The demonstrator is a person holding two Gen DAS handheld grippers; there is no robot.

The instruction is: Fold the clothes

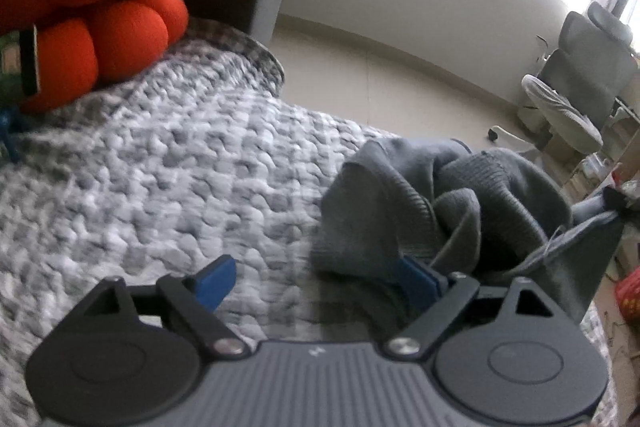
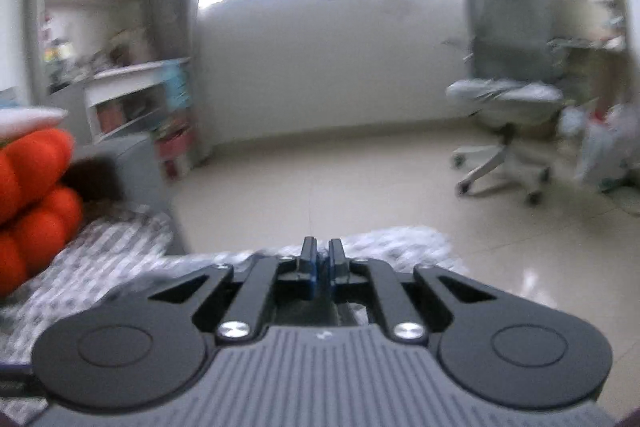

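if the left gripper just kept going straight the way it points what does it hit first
Most likely the quilted bedspread: the left gripper points down at bare cover between its open fingers. The grey garment lies just right, against one finger, though depth is uncertain.

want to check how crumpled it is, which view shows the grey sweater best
The left wrist view. The grey sweater lies bunched on the quilted bedspread, its ribbed edges clear, one corner pulled up toward the right edge. The right wrist view looks out over the floor and shows nothing clearly of it.
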